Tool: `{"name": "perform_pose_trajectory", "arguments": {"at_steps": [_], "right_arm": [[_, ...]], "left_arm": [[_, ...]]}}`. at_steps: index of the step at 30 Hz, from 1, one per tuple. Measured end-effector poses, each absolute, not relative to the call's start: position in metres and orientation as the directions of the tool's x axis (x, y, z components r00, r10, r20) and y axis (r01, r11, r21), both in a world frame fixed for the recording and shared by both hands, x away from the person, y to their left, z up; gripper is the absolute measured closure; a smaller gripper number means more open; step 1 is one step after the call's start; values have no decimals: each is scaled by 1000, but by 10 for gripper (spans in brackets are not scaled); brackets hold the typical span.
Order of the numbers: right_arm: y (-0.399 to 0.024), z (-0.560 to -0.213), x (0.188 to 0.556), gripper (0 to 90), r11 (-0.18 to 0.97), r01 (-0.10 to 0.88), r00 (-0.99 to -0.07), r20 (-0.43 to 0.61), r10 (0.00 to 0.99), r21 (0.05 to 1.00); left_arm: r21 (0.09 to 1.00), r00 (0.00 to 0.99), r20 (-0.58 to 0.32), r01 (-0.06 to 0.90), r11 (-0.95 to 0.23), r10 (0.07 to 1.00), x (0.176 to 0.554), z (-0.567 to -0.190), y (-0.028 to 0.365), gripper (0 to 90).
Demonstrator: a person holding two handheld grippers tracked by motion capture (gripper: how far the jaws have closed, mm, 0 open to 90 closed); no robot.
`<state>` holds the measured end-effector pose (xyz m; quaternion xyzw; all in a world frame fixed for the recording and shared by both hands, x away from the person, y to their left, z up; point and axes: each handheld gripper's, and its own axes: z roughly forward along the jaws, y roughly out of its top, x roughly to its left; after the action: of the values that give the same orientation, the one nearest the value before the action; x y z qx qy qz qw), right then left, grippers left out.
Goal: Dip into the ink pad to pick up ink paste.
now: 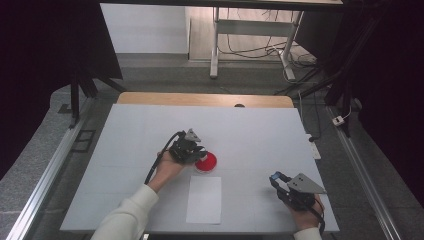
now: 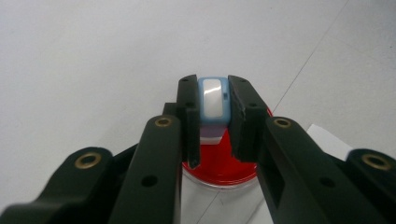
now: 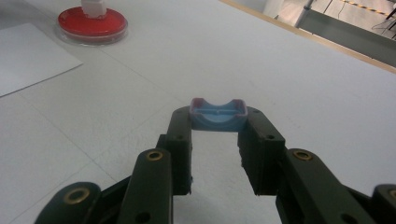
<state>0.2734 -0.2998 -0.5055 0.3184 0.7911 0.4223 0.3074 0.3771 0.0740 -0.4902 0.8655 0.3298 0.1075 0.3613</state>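
A round red dish [image 1: 207, 164] sits near the middle of the white table. In the left gripper view my left gripper [image 2: 212, 88] is shut on a small blue piece with a white face [image 2: 212, 100], held upright right over the red dish [image 2: 224, 170]. In the high view the left gripper [image 1: 199, 155] leans over the dish's left edge. My right gripper [image 3: 218, 117] is shut on a blue cap-like shell [image 3: 218, 114] with a pinkish rim, held just above the table. The right gripper [image 1: 278, 180] is at the front right, well apart from the dish [image 3: 92, 22].
A white sheet of paper [image 1: 204, 199] lies just in front of the dish, also seen as the sheet [image 3: 28, 56] in the right gripper view. The table's wooden far edge [image 1: 205, 99] runs along the back. Metal rails flank the table [image 1: 125, 150] on both sides.
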Motion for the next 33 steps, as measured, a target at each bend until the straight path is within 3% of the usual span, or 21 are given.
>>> {"name": "perform_pose_trajectory", "arguments": {"at_steps": [26, 33], "right_arm": [[-299, -505, 273, 652, 446, 244, -610, -221, 761, 861], [-298, -506, 273, 652, 448, 241, -612, -224, 759, 861]], "left_arm": [[678, 760, -12, 484, -553, 650, 375, -493, 67, 757], [666, 760, 38, 464, -584, 648, 371, -493, 61, 758]]}}
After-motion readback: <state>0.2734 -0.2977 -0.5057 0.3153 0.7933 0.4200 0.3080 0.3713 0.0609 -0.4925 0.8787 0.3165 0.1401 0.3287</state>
